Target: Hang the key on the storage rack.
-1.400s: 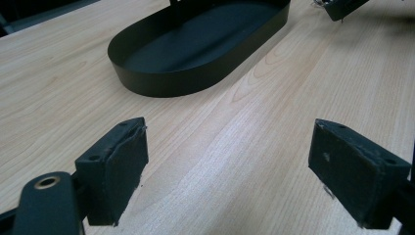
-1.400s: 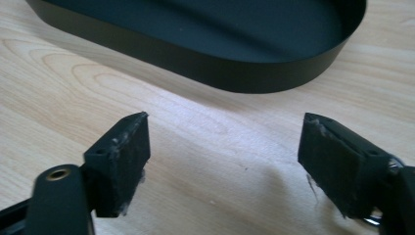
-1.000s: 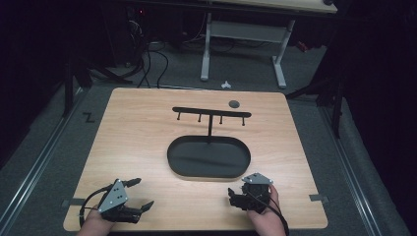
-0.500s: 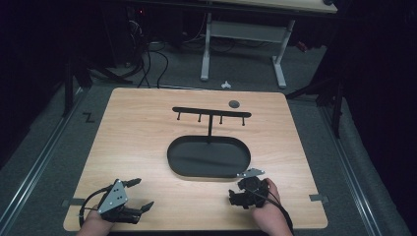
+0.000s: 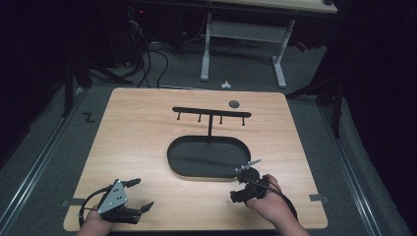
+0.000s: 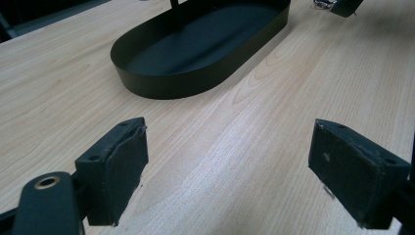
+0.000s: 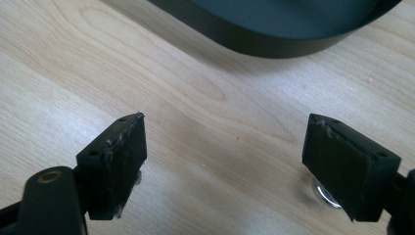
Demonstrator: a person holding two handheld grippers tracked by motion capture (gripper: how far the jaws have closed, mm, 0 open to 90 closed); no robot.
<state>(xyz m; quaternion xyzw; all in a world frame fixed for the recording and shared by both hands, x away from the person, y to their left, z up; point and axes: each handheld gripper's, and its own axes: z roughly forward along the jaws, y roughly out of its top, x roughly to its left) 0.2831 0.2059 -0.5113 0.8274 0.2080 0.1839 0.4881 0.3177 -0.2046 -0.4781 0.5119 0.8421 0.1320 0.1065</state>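
A black oval tray (image 5: 206,173) lies in the middle of the wooden table (image 5: 137,137), and a thin black T-shaped rack (image 5: 211,114) with small hooks rises from its far side. My left gripper (image 5: 141,193) rests near the front left edge, open and holding nothing (image 6: 230,147); the tray (image 6: 161,81) lies ahead of it. My right gripper (image 5: 242,187) sits just off the tray's near right end, tilted, open and holding nothing (image 7: 225,142). A small shiny round thing (image 7: 324,195) lies on the wood, mostly hidden behind its right pad (image 7: 342,166).
A small grey disc (image 5: 234,103) lies on the table near the far edge, behind the rack. The tray's wall (image 7: 274,46) runs close ahead of my right gripper. Desk legs and cables stand on the floor beyond the table.
My right gripper has shifted a little left toward the tray and tipped over, its grey plate now raised. The left gripper has not moved.
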